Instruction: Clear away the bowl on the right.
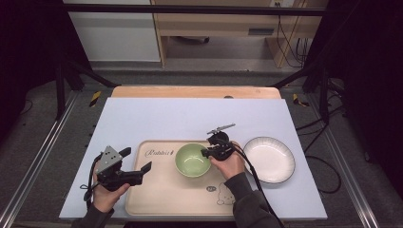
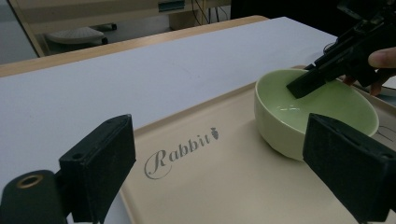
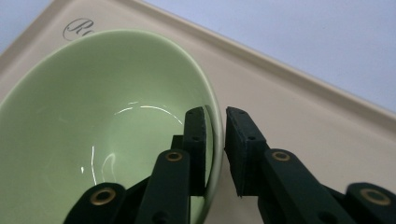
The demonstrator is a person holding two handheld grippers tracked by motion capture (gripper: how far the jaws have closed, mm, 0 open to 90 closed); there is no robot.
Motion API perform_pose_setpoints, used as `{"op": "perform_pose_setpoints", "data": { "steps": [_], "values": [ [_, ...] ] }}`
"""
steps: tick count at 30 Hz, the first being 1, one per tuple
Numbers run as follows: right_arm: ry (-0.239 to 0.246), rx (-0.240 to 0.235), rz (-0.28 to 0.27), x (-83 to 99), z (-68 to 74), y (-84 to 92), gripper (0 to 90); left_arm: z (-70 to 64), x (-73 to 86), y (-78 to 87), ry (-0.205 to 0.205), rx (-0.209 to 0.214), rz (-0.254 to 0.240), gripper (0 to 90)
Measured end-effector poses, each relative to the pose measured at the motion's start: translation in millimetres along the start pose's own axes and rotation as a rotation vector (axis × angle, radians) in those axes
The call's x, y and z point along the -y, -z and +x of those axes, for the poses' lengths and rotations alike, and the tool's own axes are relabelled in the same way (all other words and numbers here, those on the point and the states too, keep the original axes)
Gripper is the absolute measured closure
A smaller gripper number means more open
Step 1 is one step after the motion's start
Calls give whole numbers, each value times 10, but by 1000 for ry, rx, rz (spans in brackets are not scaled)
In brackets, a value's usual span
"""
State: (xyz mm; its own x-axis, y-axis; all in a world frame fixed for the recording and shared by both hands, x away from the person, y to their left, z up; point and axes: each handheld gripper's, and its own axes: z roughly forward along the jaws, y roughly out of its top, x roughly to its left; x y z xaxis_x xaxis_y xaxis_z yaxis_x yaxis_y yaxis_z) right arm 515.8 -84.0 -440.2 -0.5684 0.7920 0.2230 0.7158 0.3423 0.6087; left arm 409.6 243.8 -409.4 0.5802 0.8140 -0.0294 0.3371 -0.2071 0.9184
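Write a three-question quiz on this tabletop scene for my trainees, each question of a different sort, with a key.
1. True or false: the right gripper has one jaw inside the green bowl and one outside its rim.
2. Where does the white plate lie?
A. on the beige tray
B. on the pale mat, right of the tray
C. inside the bowl
3. Fill the gap: the word printed on the beige tray is ____.

Key
1. True; the jaws straddle the rim, though contact with it is hard to judge.
2. B
3. Rabbit; the left gripper hovers open beside it.
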Motion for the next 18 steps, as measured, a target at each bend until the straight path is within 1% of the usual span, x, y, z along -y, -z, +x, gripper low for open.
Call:
{"op": "perform_pose_setpoints", "data": {
  "steps": [2, 4, 6, 8, 10, 12, 13, 16, 18],
  "values": [
    [8, 5, -15, -2, -5, 42, 748, 3, 0, 1, -1, -1, -1, 90],
    [24, 7, -42, -5, -3, 93, 716, 5, -1, 1, 0, -1, -1, 91],
    [40, 16, -77, -8, -1, 158, 681, 7, -1, 2, 1, -1, -1, 90],
    [42, 24, -102, -6, 2, 228, 646, 9, -1, 3, 2, -1, -1, 91],
    [63, 36, -135, -3, 0, 292, 601, 10, 0, 1, 2, -2, -1, 90],
    [67, 31, -170, -1, 10, 361, 563, 12, 1, 0, 4, -2, -1, 90],
    [65, 30, -179, 1, 15, 386, 549, 12, 1, 0, 4, -3, -1, 90],
    [90, 45, -208, 9, 28, 443, 509, 13, 1, 1, 4, -3, -1, 90],
    [90, 47, -222, 16, 36, 489, 480, 15, 1, 1, 5, -3, -2, 90]
  ]
}}
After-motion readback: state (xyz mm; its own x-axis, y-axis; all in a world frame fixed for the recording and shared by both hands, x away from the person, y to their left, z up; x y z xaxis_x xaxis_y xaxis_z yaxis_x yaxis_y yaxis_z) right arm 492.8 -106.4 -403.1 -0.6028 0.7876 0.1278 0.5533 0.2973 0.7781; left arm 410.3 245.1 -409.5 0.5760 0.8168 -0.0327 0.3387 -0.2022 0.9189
